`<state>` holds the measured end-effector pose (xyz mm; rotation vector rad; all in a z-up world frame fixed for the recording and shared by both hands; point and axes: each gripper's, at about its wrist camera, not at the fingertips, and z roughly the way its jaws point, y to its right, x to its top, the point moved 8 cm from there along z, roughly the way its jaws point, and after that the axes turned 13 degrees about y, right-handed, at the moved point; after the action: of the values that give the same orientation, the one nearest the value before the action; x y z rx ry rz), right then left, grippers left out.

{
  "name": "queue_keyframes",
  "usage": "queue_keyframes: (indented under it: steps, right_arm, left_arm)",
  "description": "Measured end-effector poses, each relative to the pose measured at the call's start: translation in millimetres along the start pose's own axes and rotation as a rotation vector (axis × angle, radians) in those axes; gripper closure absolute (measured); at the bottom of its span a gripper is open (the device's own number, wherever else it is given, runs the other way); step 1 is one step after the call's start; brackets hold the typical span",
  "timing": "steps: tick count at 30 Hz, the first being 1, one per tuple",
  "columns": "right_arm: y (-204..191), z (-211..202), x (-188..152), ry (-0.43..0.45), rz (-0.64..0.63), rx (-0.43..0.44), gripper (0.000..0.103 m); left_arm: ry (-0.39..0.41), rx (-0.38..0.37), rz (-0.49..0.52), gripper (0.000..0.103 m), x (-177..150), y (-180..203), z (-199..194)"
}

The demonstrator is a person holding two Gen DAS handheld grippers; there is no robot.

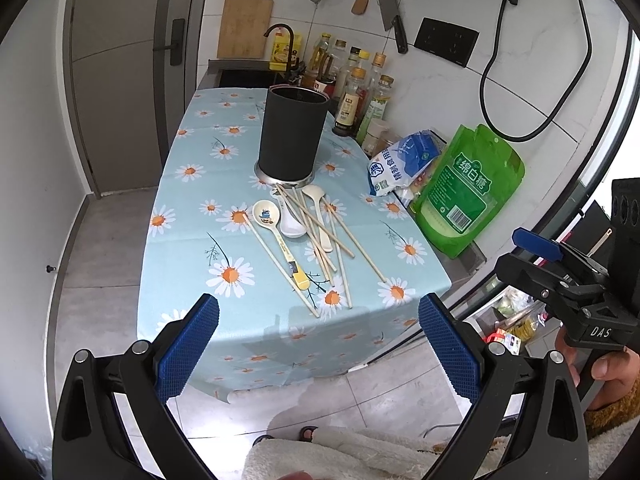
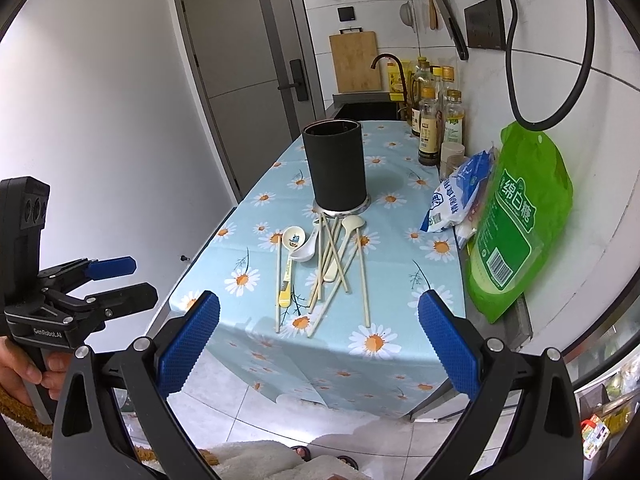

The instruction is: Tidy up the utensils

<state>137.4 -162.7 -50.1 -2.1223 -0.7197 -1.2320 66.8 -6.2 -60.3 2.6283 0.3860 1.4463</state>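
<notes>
A daisy-print cloth (image 1: 192,216) covers the counter. On it a tall dark holder (image 1: 292,132) stands upright, its steel base touching the near pile: chopsticks (image 1: 320,232) crossed over three spoons (image 1: 294,222). The holder looks stable. The spoons seem ceramic or plastic, so slick and chippable; grip mid-handle. The chopsticks are light, stiff and apt to roll; pinch one near its free end. Both grippers hang off the counter's near edge, level, the left gripper (image 1: 318,346) and right gripper (image 2: 318,344) wide open and empty.
</notes>
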Motion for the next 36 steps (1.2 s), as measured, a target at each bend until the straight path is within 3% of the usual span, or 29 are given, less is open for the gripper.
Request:
queue_keyframes:
  steps: [23, 32, 36]
  right_arm:
    - [12.8, 4.5, -4.7, -0.061, -0.029, 0.02, 0.005]
    - [22.9, 38.3, -12.0, -0.14, 0.055, 0.074, 0.005]
    - [21.3, 68.7, -14.0, -0.201, 0.017, 0.054, 0.016]
  left_arm:
    - [-0.049, 0.014, -0.034, 0.006, -12.6, 14.9, 14.8]
    - [-0.108, -0.013, -0.094, 0.007, -22.8, -1.6, 42.1]
    - [-0.139, -0.039, -0.143, 0.007, -24.4, -14.7, 61.2]
